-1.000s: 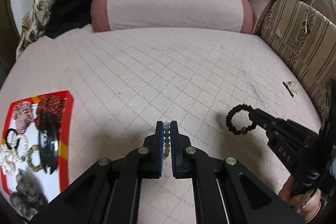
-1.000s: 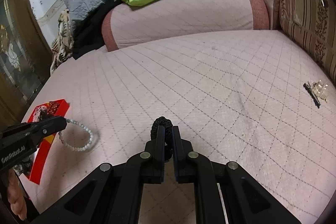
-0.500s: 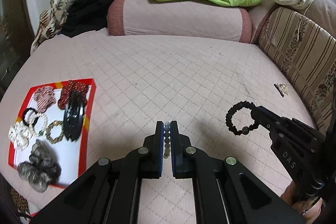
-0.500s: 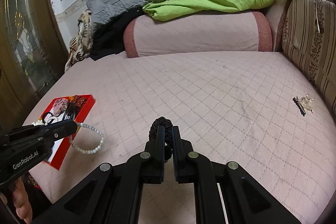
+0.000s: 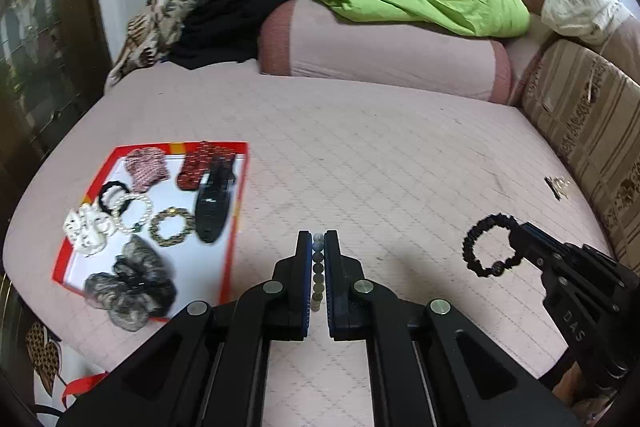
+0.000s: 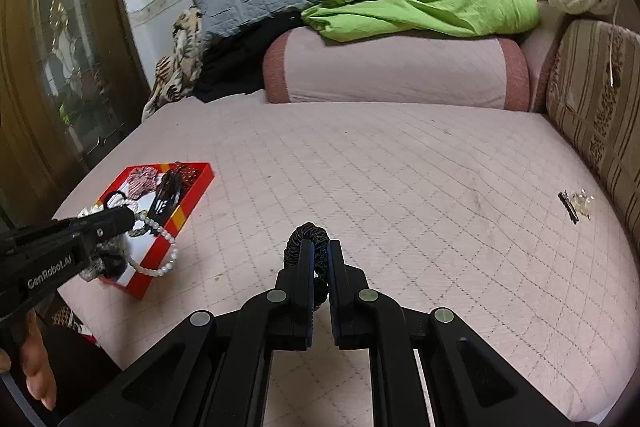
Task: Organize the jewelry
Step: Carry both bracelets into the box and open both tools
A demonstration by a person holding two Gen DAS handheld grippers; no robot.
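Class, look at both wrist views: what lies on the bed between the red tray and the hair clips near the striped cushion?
Only bare quilted bed cover, seen in the right wrist view, separates the red tray from the hair clips.

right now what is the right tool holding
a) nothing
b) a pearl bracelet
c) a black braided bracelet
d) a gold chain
c: the right tool is shut on the black braided bracelet, while the pearl bracelet hangs from the left tool near the red tray.
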